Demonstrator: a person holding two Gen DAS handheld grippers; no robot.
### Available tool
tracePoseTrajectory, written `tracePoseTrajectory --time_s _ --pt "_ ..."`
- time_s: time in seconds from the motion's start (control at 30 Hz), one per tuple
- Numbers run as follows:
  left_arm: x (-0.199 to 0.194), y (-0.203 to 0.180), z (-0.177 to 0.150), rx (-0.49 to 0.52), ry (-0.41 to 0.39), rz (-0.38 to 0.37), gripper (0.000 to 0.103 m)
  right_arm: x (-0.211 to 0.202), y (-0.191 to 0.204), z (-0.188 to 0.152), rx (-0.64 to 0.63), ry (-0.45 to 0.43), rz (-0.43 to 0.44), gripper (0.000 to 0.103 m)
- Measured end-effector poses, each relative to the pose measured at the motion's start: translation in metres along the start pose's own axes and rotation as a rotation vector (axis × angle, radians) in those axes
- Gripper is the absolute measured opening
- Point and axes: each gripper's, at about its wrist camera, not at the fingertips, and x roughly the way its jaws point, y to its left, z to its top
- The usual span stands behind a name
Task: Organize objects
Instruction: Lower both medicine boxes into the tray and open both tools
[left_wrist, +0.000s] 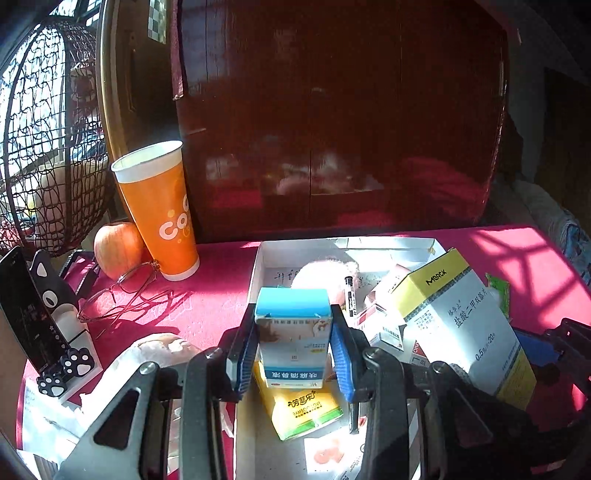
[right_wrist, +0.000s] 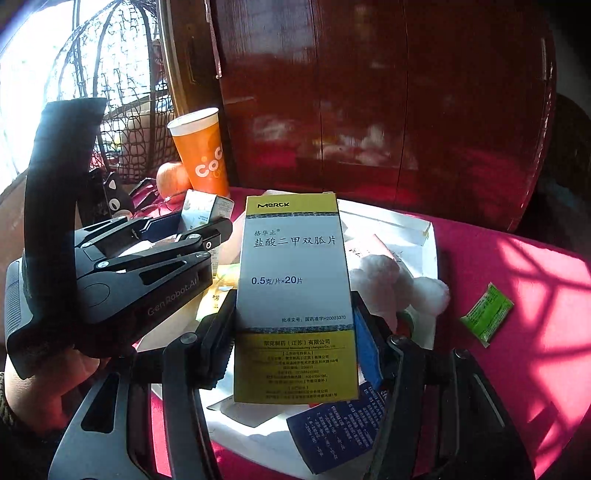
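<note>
- Nearest the left wrist camera, left gripper (left_wrist: 293, 350) clamps a blue-top box (left_wrist: 293, 325), held upright over the tray (left_wrist: 258, 266); both blue pads press its sides.
- Under it, inside the tray, a yellow box (left_wrist: 304, 408) lies flat, tilted.
- Right gripper (right_wrist: 295, 332) clamps the Merck box (right_wrist: 293, 295) by its lower half, face toward the camera, upright, above the tray's near part.
- Left view shows the same Merck box (left_wrist: 458, 321) leaning at the tray's right side, just beside the blue-top box.
- Blue leaflet (right_wrist: 332, 432) lies below the Merck box, at the tray's near edge.
- White plush (right_wrist: 391, 284) lies in the tray behind the Merck box; a black marker (left_wrist: 349, 295) rests beside it.
- Green sachet (right_wrist: 487, 314) lies on the red counter (right_wrist: 517, 369), right of the tray, apart from it.
- Left of the tray: cat phone stand (left_wrist: 55, 317) with a phone, wrapped bun (left_wrist: 159, 350), glasses (left_wrist: 125, 291).
- Farther back-left: apple (left_wrist: 116, 249) touching or just beside the orange cup (left_wrist: 159, 210).
- Wire basket (left_wrist: 48, 147) behind those, dark wood cabinet (left_wrist: 332, 129) at the back.
</note>
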Motion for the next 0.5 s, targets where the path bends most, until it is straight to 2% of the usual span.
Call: tracePoseTrajectory --time_s 0.03,0.07,0.1,0.13,0.17,0.23,0.5 --pt "0.003 0.001 0.0 -0.007 0.012 -0.003 0.046 0.005 -0.001 0.0 -0.002 0.003 -0.005 0.057" --pt "0.005 0.002 -0.001 -0.011 0.017 0.004 0.057 0.008 -0.001 -0.001 -0.011 0.008 -0.024 0.068" --pt "0.005 0.002 -0.002 -0.01 0.014 0.009 0.091 0.011 -0.002 -0.003 -0.02 0.012 -0.054 0.079" --pt "0.004 0.002 -0.003 -0.008 0.006 0.013 0.103 0.013 -0.004 -0.005 -0.021 0.012 -0.071 0.096" --pt "0.004 0.001 -0.004 -0.005 -0.004 0.022 0.103 0.013 -0.007 -0.007 -0.014 0.007 -0.076 0.103" --pt "0.005 0.0 -0.005 -0.007 -0.001 0.043 0.103 0.008 -0.014 -0.01 0.005 -0.01 -0.079 0.103" --pt "-0.006 -0.022 -0.003 0.032 -0.021 0.043 0.103 -0.028 -0.053 -0.019 0.07 -0.068 -0.093 0.103"
